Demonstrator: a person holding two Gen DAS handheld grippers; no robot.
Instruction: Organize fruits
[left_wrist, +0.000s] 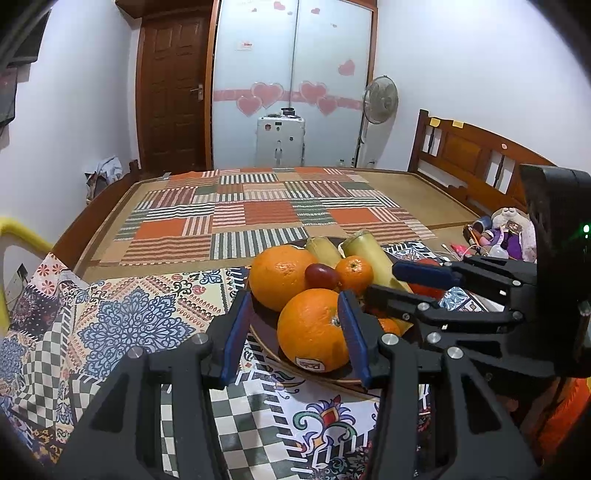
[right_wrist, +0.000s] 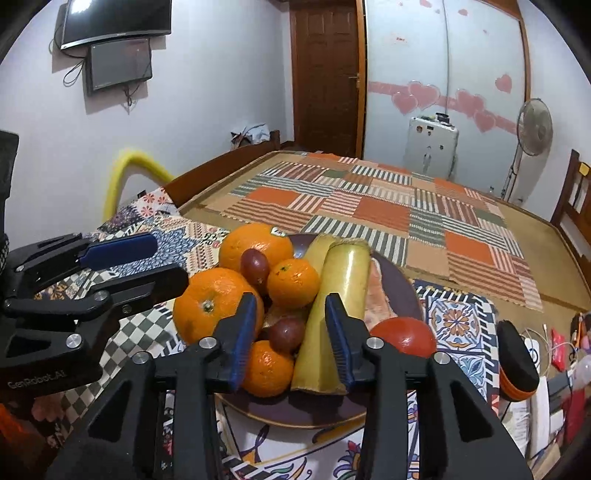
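A dark plate (right_wrist: 306, 410) on the patterned cloth holds a pile of fruit: two big oranges, small tangerines, dark red fruits, two pale yellow-green stalk pieces (right_wrist: 336, 302) and a red round fruit (right_wrist: 404, 336). My left gripper (left_wrist: 294, 295) is open around the near big orange (left_wrist: 312, 328), with a gap at the left pad. In the right wrist view the left gripper (right_wrist: 170, 260) reaches in from the left, its tips at that orange (right_wrist: 214, 306). My right gripper (right_wrist: 291, 301) is open over a tangerine (right_wrist: 266, 369) and a dark red fruit (right_wrist: 286, 332), holding nothing.
The cloth (left_wrist: 122, 317) covers a low surface at the foot of a bed with a patchwork mat (left_wrist: 258, 214). Toys and cables clutter the right side (left_wrist: 495, 236). A black and orange object (right_wrist: 517, 369) lies right of the plate. A yellow tube (right_wrist: 122, 173) arches at the left.
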